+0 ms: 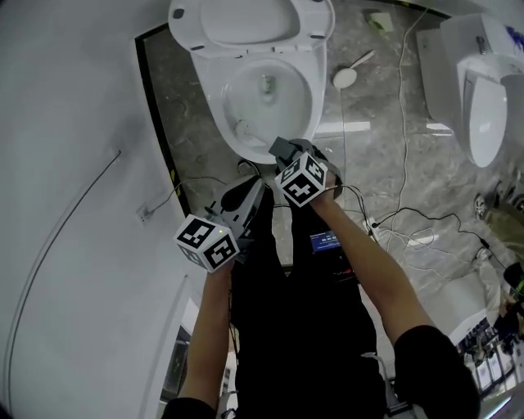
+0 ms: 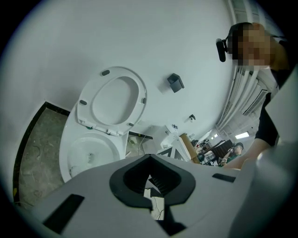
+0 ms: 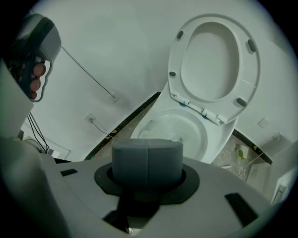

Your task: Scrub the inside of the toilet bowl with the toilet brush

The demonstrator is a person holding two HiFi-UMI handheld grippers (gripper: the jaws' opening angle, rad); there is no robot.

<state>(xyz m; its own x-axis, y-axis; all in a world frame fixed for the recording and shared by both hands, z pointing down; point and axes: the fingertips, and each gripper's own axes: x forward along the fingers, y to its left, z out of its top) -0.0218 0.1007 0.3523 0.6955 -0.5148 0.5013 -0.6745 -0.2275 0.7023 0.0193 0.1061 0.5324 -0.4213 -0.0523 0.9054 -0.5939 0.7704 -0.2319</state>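
The white ceramic toilet bowl [image 1: 314,92] stands at the top centre of the head view, with its oval white seat [image 1: 246,20] lifted. Inside it are only a little water and the brush head. The right gripper [image 1: 282,152], at the bowl's front rim, is pressed together on the thin handle of the white toilet brush [image 1: 242,129], whose head lies against the lower left inner wall. The left gripper [image 1: 246,196], lower left, is slightly spread and empty. The scrubbing step seems in hand; next, I think, the head must sweep around the wall.
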